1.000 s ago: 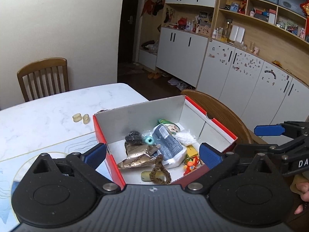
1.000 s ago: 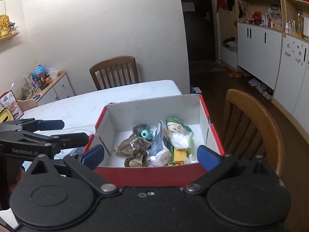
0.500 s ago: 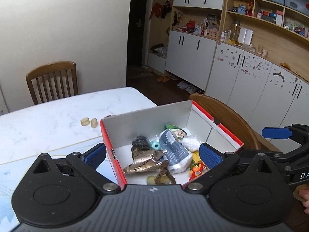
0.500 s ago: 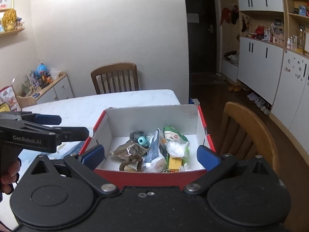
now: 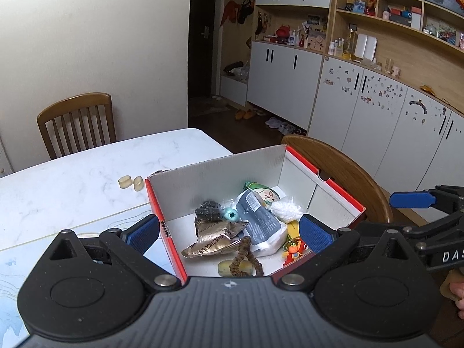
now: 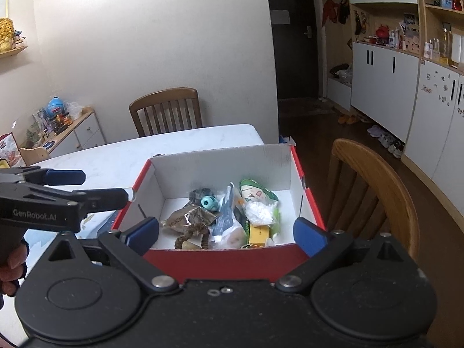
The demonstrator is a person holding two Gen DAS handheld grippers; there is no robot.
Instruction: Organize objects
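You hold both grippers above the red cardboard box with white inside walls, which sits at the edge of the white marble table.

Your left gripper fills the bottom of its own view; its two blue-padded fingers stand wide apart, one at each lower side of the box, and nothing is between them. Your right gripper is the same in its view: fingers far apart and empty, with the near red wall of the box just in front of them. In the right wrist view the left gripper comes in from the left edge, and your hand grips its handle at the lower left.

Inside the box the things lie in a loose heap. A brown foil packet is at the centre-left, a grey printed pouch leans over it, and a small turquoise bead sits between them. A green cartoon-face packet lies toward the back wall, with a white crumpled bag beside it. A brown braided ring rests near the front.

On the table, left of the box, two small pale yellow cylinders stand close together. A brown wooden chair is behind the box to the right.
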